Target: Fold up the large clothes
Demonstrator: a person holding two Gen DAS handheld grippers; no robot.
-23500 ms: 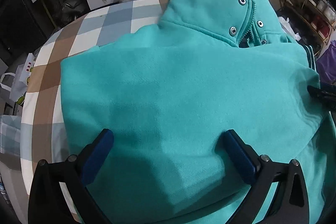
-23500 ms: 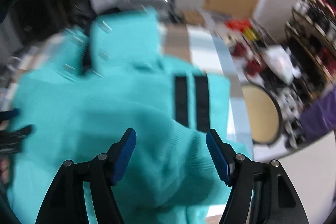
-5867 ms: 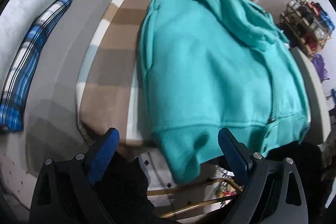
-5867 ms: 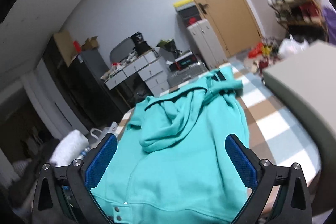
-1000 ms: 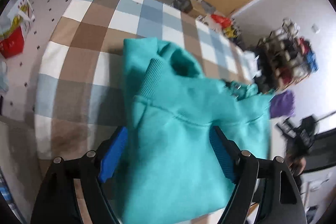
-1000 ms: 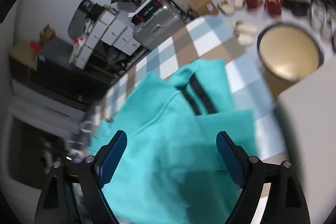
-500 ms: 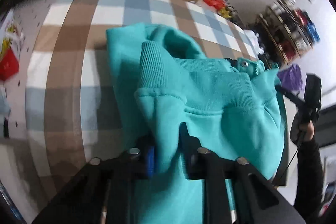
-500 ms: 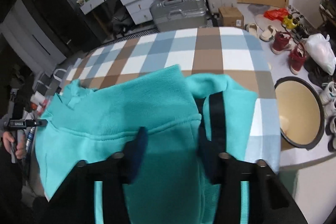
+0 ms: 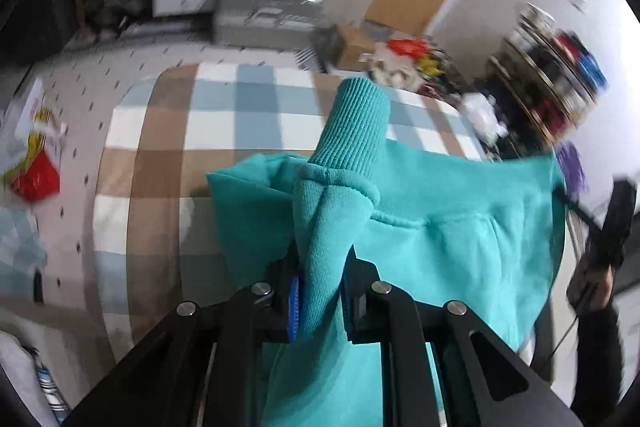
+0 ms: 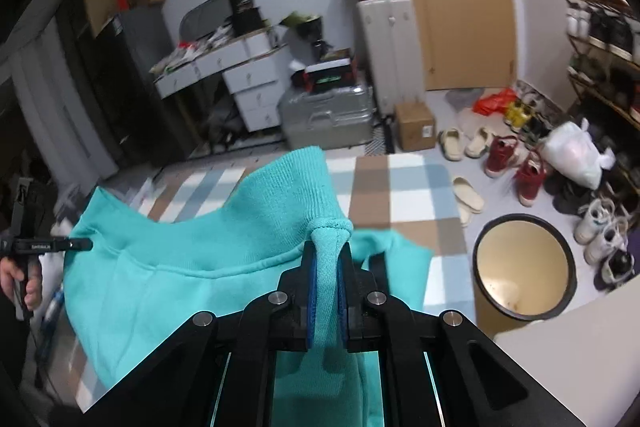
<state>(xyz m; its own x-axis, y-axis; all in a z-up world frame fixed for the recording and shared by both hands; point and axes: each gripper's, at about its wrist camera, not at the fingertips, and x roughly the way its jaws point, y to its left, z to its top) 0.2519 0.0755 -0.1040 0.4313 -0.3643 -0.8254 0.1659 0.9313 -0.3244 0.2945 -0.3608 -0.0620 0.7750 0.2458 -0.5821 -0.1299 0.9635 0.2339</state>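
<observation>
A teal fleece jacket [image 9: 460, 227] with a ribbed hem hangs lifted between my two grippers above a checked table [image 9: 168, 131]. My left gripper [image 9: 320, 291] is shut on one corner of the jacket near the ribbed band [image 9: 352, 131]. My right gripper [image 10: 326, 287] is shut on the other corner of the jacket [image 10: 180, 287], its ribbed band [image 10: 288, 199] standing up above the jaws. Each gripper shows at the far side in the other's view, the right one [image 9: 616, 227] and the left one [image 10: 36, 247].
The checked table [image 10: 408, 187] lies under the jacket. A round bin [image 10: 524, 267] stands on the floor at the right, with shoes [image 10: 500, 155] and a shoe rack [image 10: 600, 39] beyond. A silver suitcase [image 10: 328, 111] and white drawers [image 10: 248, 91] stand behind the table.
Both grippers have closed on the jacket's ribbed hem corners and lifted it off the table. The jacket now hangs stretched between them.
</observation>
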